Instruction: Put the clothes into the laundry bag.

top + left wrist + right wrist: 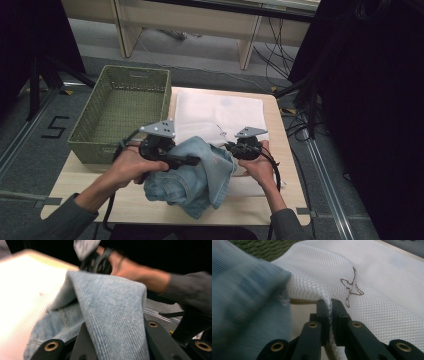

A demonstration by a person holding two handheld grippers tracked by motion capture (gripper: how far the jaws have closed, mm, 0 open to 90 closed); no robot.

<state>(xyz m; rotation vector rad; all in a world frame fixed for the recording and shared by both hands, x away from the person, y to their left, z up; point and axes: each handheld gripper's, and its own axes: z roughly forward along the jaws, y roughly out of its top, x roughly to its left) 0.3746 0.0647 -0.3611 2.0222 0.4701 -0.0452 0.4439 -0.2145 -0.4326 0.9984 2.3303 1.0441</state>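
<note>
The table (135, 202) is light wood, standing on grey floor (30, 145) with cables and a pale bench behind. A green basket (122, 107) occupies its left half; a white mesh bag (220, 112) lies right. The right gripper (330, 307) is clenched on the bag's edge. The left gripper (115, 340) grasps the jeans (192, 175), which lie bunched at the table's front, overlapping the bag.

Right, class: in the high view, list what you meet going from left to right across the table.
Green woven basket → left claw gripping the blue denim garment → right claw pinching the white mesh bag, which spreads toward the table's right edge.
</note>
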